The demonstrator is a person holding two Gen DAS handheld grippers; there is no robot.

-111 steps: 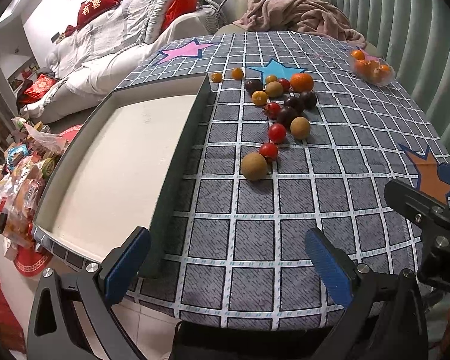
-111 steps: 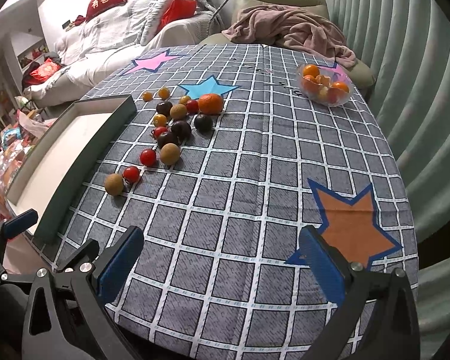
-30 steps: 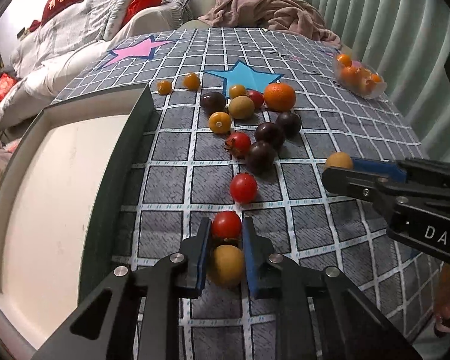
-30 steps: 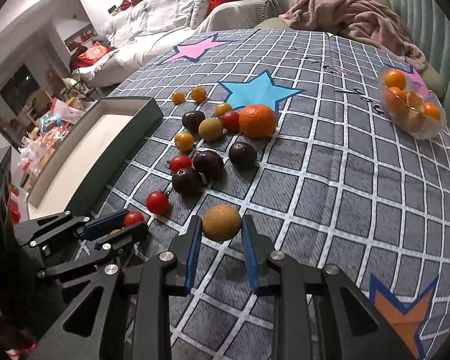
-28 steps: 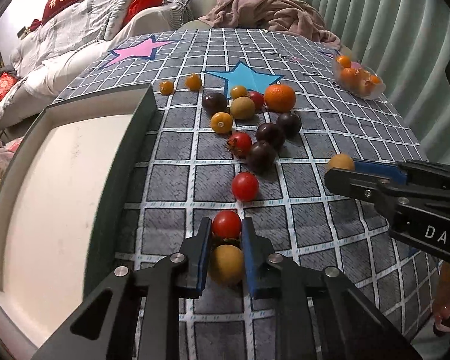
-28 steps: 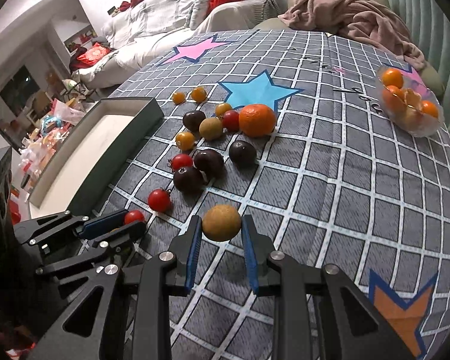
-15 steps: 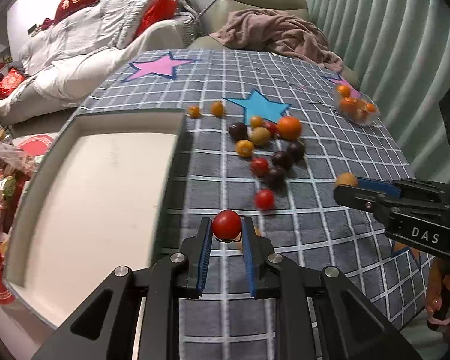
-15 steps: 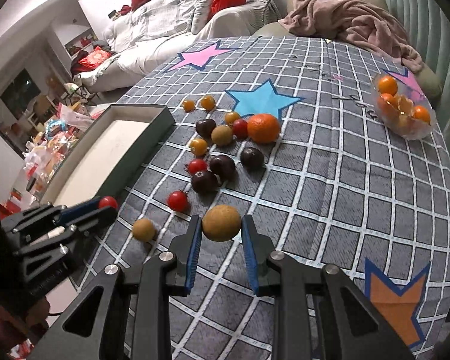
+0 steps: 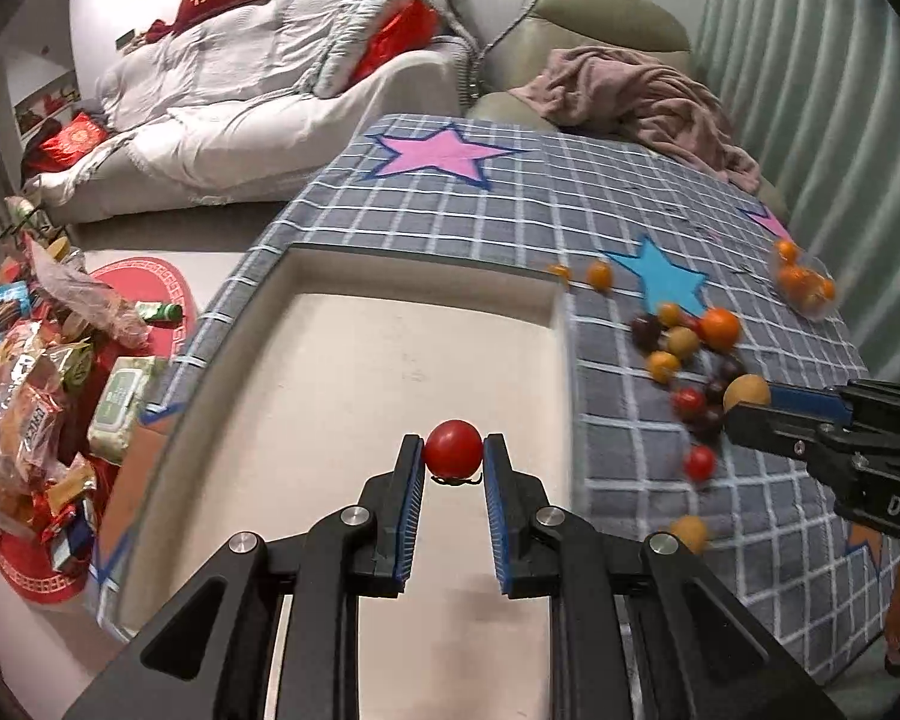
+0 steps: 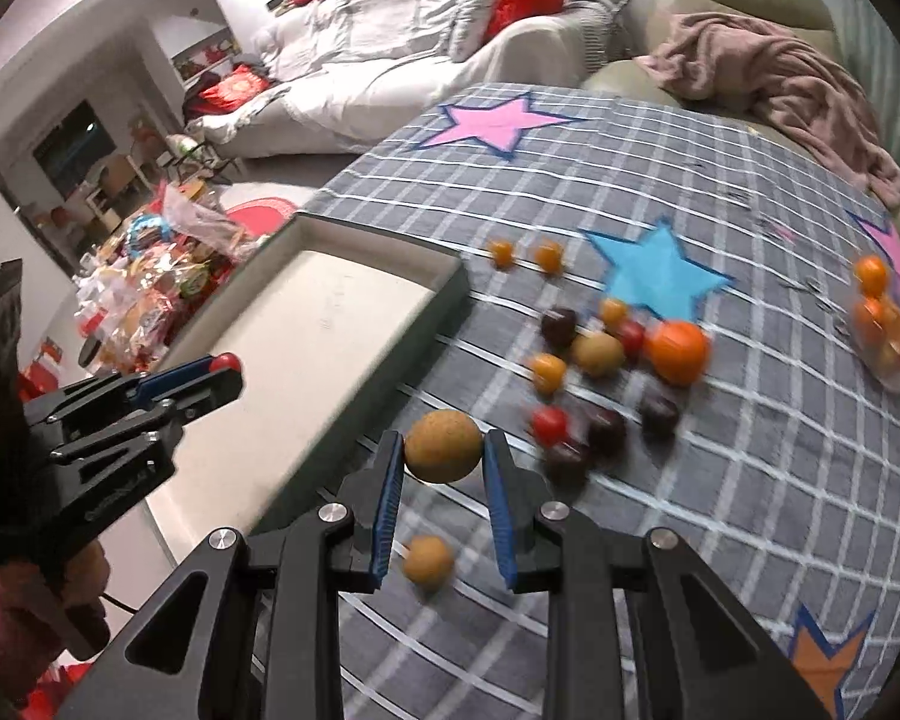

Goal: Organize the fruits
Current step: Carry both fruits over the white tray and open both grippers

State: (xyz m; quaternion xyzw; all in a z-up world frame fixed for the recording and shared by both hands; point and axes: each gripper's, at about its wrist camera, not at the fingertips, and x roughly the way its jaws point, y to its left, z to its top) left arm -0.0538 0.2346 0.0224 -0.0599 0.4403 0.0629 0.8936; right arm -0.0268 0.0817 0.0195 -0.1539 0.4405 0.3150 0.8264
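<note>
My left gripper (image 9: 453, 462) is shut on a red cherry tomato (image 9: 453, 456) and holds it above the cream floor of the dark-rimmed tray (image 9: 390, 360). My right gripper (image 10: 443, 450) is shut on a round brown fruit (image 10: 444, 446), held above the checked cloth just right of the tray's rim (image 10: 426, 324). The left gripper shows in the right wrist view (image 10: 210, 369), and the right gripper in the left wrist view (image 9: 750, 399). Several loose fruits lie on the cloth: an orange (image 10: 678, 351), dark plums (image 10: 606, 423), red tomatoes (image 10: 549, 423), and a brown fruit (image 10: 428, 561).
A clear bowl of small oranges (image 10: 888, 324) stands at the table's far right. A pink blanket (image 10: 780, 78) lies on the chair behind. Snack packets (image 9: 24, 396) are piled on the floor left of the table. A sofa (image 9: 240, 96) stands beyond.
My left gripper has carried the red tomato left, from over the cloth to over the tray. My right gripper has moved left with the brown fruit toward the tray's edge.
</note>
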